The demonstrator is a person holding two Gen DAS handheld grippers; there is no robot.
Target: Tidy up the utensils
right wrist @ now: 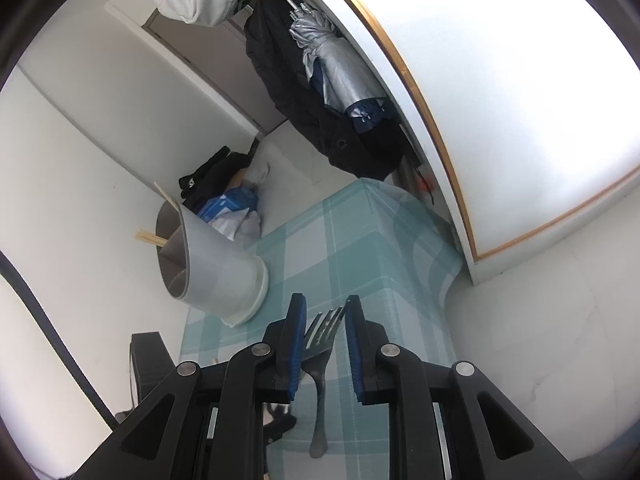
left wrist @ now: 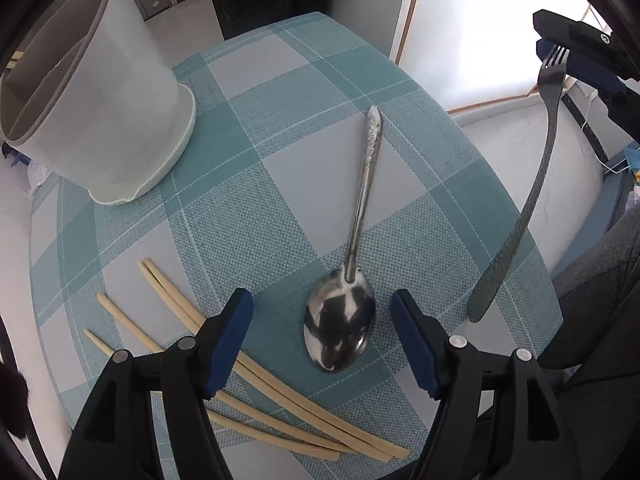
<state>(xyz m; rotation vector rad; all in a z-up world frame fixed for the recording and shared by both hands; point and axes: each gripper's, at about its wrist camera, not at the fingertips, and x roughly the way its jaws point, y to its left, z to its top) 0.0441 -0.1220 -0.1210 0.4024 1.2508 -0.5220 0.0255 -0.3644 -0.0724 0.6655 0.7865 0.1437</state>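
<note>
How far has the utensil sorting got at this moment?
Done: some chopsticks already stand in the white holder. In hand: the right claw grips a fork by its tines. Left: the spoon and four chopsticks lie on the checked cloth, the open left claw above the spoon.

Bright daylight glares from the window (left wrist: pixel 480 28), fisheye edges bend darkly, perhaps slightly blurred.

white walls (right wrist: pixel 80 128), pale floor (right wrist: pixel 520 360), bright wood-framed window (right wrist: pixel 520 100), dark coats (right wrist: pixel 320 120) hanging

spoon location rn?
Left wrist view: spoon lies flat on the checked cloth, bowl between the open left gripper fingers, chopsticks just left.
</note>
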